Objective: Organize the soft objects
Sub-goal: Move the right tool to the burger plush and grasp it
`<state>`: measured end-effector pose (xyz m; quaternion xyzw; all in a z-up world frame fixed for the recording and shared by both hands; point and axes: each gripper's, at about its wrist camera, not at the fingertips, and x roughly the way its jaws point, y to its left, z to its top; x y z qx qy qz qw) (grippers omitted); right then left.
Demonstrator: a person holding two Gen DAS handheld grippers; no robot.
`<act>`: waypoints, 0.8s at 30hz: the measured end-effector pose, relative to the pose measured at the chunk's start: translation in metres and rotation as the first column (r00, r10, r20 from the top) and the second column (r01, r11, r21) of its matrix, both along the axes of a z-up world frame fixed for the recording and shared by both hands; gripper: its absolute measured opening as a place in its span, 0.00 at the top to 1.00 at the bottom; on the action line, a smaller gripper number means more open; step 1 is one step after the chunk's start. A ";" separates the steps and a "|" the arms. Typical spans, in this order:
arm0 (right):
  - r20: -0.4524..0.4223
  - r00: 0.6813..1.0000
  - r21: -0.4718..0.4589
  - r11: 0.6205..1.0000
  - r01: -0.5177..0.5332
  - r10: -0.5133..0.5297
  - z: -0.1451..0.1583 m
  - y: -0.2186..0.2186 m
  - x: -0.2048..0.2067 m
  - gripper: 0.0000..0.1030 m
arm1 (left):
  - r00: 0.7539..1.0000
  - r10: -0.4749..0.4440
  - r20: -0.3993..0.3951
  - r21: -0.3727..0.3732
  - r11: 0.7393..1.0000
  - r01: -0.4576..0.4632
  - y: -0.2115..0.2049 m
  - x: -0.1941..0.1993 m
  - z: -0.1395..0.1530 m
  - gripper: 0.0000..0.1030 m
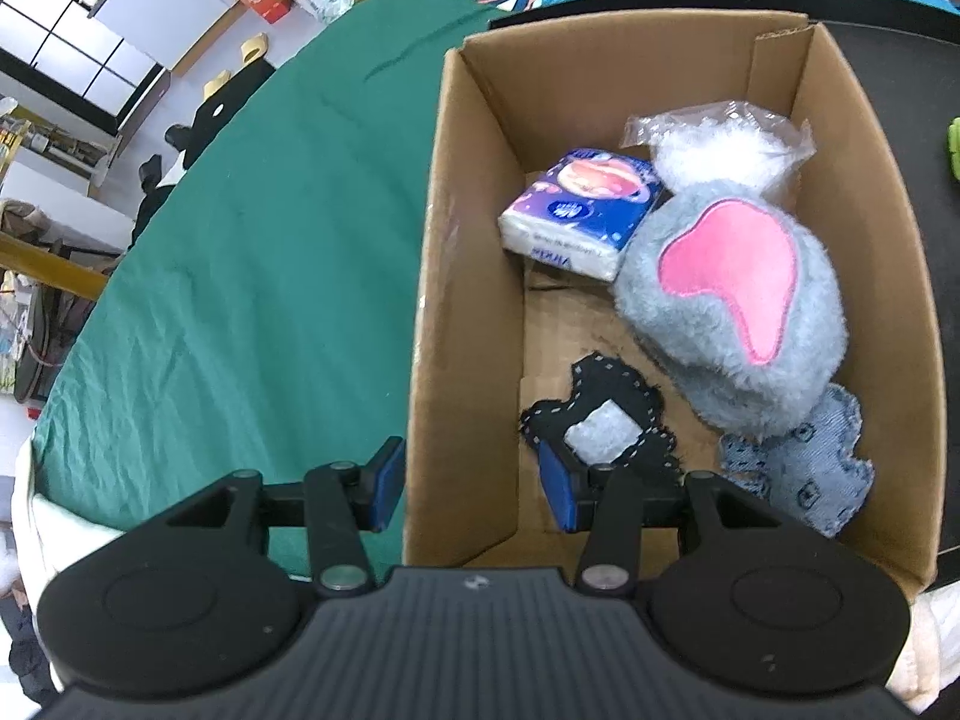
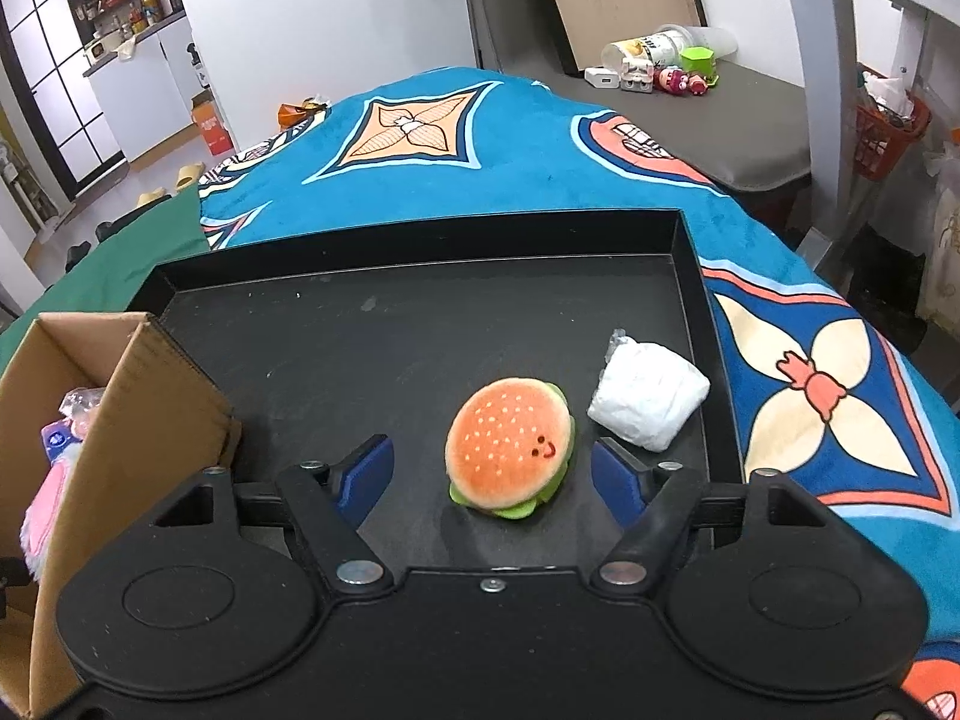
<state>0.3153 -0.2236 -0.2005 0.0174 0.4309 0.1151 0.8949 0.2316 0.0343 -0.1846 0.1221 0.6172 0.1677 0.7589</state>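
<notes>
A cardboard box (image 1: pixel 870 192) holds a tissue pack (image 1: pixel 582 210), a grey plush with a pink patch (image 1: pixel 720 336), a clear bag of white stuffing (image 1: pixel 714 144), a black fabric patch (image 1: pixel 606 414) and a blue denim patch (image 1: pixel 798 462). My left gripper (image 1: pixel 474 486) is open and straddles the box's left wall, one finger outside and one inside. In the right wrist view a burger plush (image 2: pixel 510 450) lies on the black tray (image 2: pixel 420 234). My right gripper (image 2: pixel 492 480) is open around it, both pads apart from it. A white wrapped pack (image 2: pixel 648 396) lies just right of the burger.
The box (image 2: pixel 138 396) stands at the tray's left edge. A green cloth (image 1: pixel 240 240) lies left of the box. A blue patterned blanket (image 2: pixel 540 138) spreads beyond and right of the tray. A grey table with toys (image 2: pixel 672 72) stands behind.
</notes>
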 end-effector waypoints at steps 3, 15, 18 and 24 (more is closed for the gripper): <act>-0.008 1.000 0.004 1.000 0.001 -0.001 -0.003 0.000 0.004 0.39 | 1.000 -0.021 0.011 -0.010 1.000 0.021 -0.005 0.000 0.002 0.54; -0.065 0.997 0.002 0.999 -0.041 0.041 -0.009 -0.007 -0.002 0.84 | 1.000 -0.029 0.004 0.007 1.000 0.029 -0.009 0.001 0.002 0.54; -0.069 0.997 0.002 0.999 -0.044 0.044 -0.006 -0.009 -0.005 0.89 | 1.000 -0.030 0.006 0.010 1.000 0.029 -0.011 0.000 0.003 0.54; -0.066 0.996 0.010 0.998 -0.059 0.060 0.003 -0.009 -0.016 0.94 | 0.999 -0.027 0.024 0.003 1.000 0.027 -0.009 -0.002 0.007 0.54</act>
